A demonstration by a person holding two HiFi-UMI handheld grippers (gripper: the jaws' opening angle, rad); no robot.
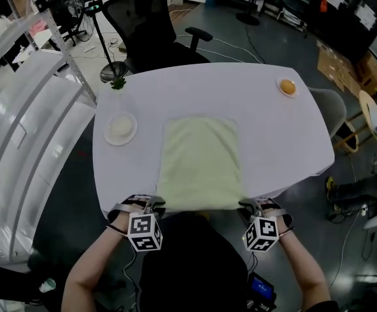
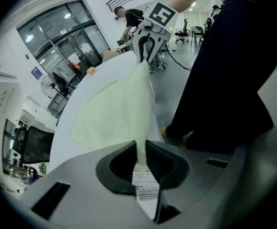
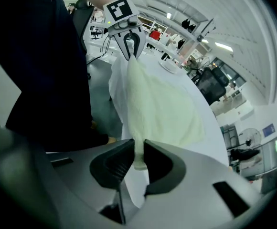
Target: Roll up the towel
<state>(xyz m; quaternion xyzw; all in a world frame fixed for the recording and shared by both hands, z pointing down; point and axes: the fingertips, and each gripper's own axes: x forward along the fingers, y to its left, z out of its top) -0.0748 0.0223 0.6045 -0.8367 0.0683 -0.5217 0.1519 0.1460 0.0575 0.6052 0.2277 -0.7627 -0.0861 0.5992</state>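
Note:
A pale yellow-green towel [image 1: 200,161] lies flat on the white table [image 1: 286,142], its near edge lifted at the table's front. My left gripper [image 1: 155,205] is shut on the towel's near left corner [image 2: 139,149], where a white care label hangs below the jaws. My right gripper [image 1: 248,206] is shut on the near right corner [image 3: 138,151]. In the left gripper view the towel [image 2: 114,111] stretches across to the right gripper [image 2: 147,49]. From the right gripper view, the towel [image 3: 160,104] runs to the left gripper [image 3: 128,46].
A white plate [image 1: 121,128] sits left of the towel, with a small green sprig [image 1: 117,83] at the far left corner. An orange item on a small dish [image 1: 288,87] is at the far right. A black office chair [image 1: 151,28] stands behind the table. My dark clothing fills the near side.

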